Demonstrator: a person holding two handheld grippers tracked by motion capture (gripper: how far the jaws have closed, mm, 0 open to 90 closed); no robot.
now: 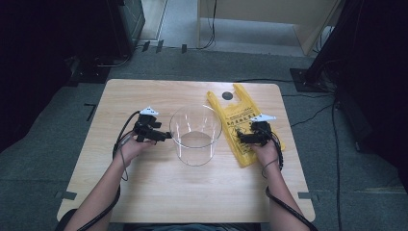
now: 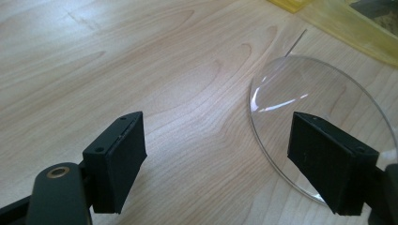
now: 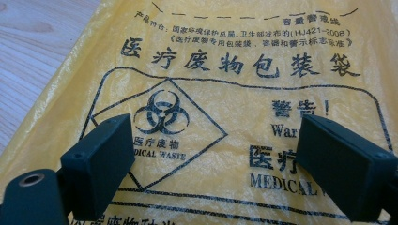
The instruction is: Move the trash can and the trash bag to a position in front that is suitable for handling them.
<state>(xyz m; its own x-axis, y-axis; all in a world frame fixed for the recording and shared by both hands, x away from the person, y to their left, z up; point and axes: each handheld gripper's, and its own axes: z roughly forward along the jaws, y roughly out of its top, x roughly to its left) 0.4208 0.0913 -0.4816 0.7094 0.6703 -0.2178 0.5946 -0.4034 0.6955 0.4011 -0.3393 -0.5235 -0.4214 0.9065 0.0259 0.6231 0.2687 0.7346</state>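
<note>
The high view takes in the whole wooden table [image 1: 144, 192], with a clear glass container [image 1: 196, 134] standing upright near its middle. The left gripper [image 1: 166, 136] sits just left of the container, its tip close against the glass wall; whether it touches cannot be told from there. A yellow bag [image 1: 240, 120] lies flat to the right of the container, and the right gripper [image 1: 242, 138] is over it.

The left gripper view adds the close detail: the 2 black jaws stand wide apart with bare wood between them, and the container [image 2: 324, 117] shows as a curved clear outline, partly behind the right-hand jaw and cut off at the frame's edge. A strip of the bag [image 2: 347, 33] shows beyond the container.

The right gripper view gives the bag's [image 3: 225, 93] print, unreadable from above: black Chinese characters, a biohazard sign in a diamond, and "MEDICAL WASTE", partly hidden by the jaws. These 2 jaws are also spread, with the bag's surface showing between them.
</note>
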